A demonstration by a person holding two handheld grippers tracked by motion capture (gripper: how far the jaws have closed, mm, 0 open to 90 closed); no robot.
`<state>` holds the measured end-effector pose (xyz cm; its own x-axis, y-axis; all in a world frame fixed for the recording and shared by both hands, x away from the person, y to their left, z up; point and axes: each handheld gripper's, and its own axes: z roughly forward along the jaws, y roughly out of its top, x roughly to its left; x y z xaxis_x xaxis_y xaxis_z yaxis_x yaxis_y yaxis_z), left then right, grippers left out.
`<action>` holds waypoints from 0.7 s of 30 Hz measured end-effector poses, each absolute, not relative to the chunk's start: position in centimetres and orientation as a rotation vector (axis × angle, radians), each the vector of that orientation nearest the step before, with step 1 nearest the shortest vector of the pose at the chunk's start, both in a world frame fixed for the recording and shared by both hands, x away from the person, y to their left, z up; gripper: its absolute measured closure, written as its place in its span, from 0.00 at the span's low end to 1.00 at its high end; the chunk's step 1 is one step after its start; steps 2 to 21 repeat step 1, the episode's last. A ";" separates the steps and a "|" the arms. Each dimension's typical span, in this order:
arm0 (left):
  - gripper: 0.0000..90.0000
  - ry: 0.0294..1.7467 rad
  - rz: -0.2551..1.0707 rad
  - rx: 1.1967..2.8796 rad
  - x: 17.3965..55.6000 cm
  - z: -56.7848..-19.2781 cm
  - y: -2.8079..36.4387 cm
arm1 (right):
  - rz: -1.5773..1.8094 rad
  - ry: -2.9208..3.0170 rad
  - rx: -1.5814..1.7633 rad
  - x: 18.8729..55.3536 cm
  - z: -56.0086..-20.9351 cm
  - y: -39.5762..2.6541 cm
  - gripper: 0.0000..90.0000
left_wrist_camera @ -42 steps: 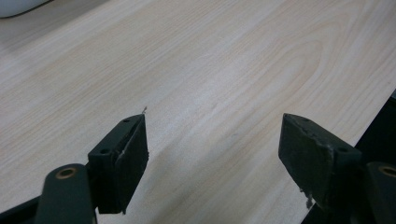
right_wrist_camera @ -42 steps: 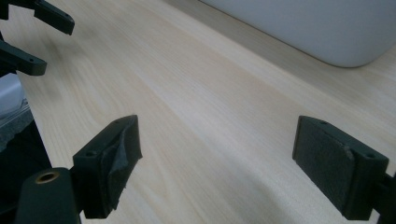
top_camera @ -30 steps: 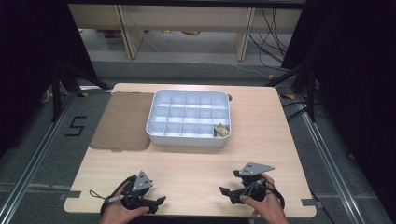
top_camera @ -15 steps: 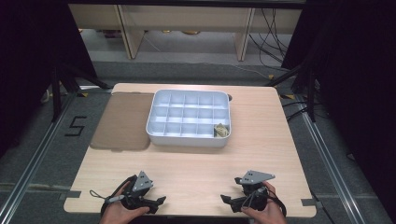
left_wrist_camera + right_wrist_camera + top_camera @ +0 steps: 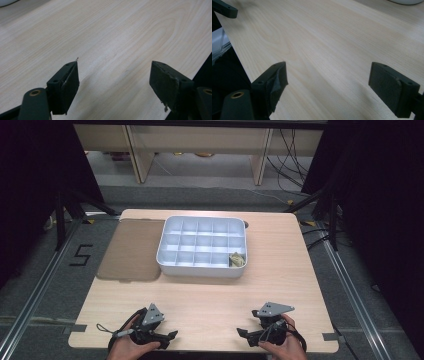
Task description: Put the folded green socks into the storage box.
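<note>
Item: small crumpled greenish piece (image 5: 236, 259), in the near-right compartment of the white divided tray (image 5: 165, 256). Likely light, soft; pinch its raised top. Left gripper (image 5: 167, 336) and right gripper (image 5: 245, 334): jaws apart, empty, well short of the tray.

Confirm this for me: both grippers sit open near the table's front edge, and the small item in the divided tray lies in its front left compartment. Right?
Not quite. The small item lies in the front right compartment of the divided tray, as the high view shows. The rest holds: the left gripper and right gripper sit open near the table's front edge.
</note>
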<state>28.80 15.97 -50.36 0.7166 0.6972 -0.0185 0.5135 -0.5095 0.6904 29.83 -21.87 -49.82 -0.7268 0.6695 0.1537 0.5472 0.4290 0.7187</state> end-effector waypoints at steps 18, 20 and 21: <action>0.25 0.885 0.354 2.241 29.0 -50.3 16.1 | 1.181 2.526 1.077 29.9 -49.9 -21.9 0.18; 0.25 0.885 0.354 2.241 29.0 -50.3 16.1 | 1.181 2.526 1.077 29.9 -49.9 -21.9 0.18; 0.25 0.885 0.354 2.241 29.0 -50.3 16.1 | 1.181 2.526 1.077 29.9 -49.9 -21.9 0.18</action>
